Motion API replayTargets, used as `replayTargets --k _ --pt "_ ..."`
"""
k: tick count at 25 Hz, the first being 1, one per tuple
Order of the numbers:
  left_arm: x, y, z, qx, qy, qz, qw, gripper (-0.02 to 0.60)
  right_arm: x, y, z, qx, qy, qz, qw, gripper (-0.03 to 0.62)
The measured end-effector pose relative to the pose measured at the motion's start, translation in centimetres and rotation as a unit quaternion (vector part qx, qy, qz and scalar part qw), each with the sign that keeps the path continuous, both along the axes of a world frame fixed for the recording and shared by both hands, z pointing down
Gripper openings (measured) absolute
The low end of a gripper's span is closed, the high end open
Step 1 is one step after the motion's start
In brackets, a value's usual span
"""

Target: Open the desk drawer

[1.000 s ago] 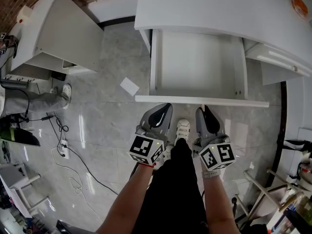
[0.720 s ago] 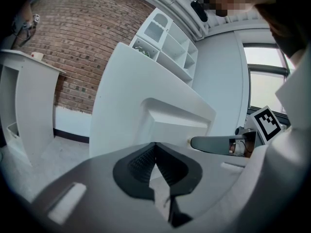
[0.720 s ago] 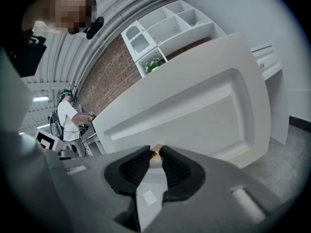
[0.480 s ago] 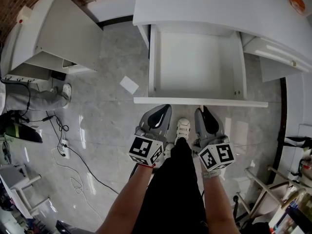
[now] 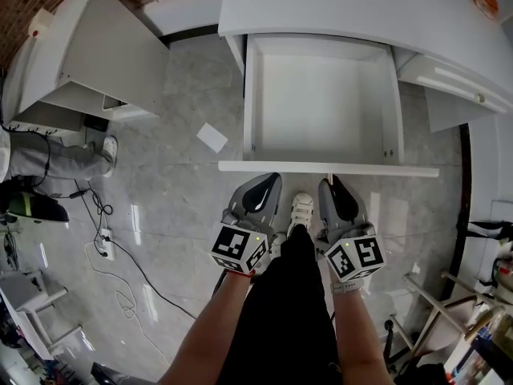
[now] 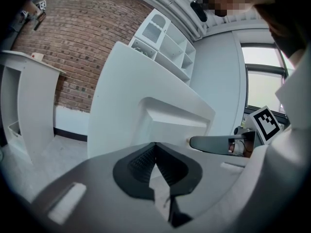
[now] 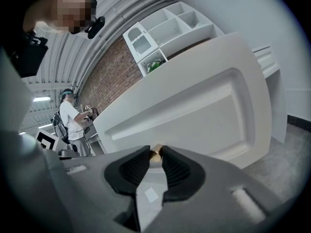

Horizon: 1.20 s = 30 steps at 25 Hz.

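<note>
Head view: white desk drawer (image 5: 321,95) standing well out from under the white worktop (image 5: 337,6). Right gripper view alone: right tongs (image 7: 156,155) pinching the small brass knob (image 7: 156,151) on its front. Left tongs (image 6: 154,147) pressed together on nothing, close by that front.

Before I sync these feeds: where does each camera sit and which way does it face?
Head view: on the head, looking steeply down at the open drawer; forearms, legs, left hand-held gripper and right hand-held gripper show.
Left gripper view: on the left one, facing the drawer front; its jaws and the right one show.
Right gripper view: on the right one, facing the drawer front; jaws grip the brass knob.
Shared: the drawer.
</note>
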State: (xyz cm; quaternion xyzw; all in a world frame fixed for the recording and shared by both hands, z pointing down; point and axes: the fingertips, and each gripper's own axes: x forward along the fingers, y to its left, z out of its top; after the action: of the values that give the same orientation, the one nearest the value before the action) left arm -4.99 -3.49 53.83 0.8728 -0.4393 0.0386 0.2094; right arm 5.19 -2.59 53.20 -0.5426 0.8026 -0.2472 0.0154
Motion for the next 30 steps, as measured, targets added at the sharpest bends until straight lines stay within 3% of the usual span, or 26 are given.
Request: replayTargets --k 11,17,30 --pt "0.8 0.1 -0.9 0.01 0.007 0.011 0.9999 0.003 0.2 0.2 0.3 0.003 0.003 0.002 1.0 0.078" --pt "0.0 -0.1 -1.2 0.006 -0.001 0.011 0.9999 0.003 0.5 0.6 -0.3 0.012 0.019 -0.025 0.999 0.083" --pt "0.1 1.4 -5.2 0.014 -0.014 0.035 0.9992 0.003 5.7 2.2 -5.5 0.038 0.05 -0.01 0.998 0.002"
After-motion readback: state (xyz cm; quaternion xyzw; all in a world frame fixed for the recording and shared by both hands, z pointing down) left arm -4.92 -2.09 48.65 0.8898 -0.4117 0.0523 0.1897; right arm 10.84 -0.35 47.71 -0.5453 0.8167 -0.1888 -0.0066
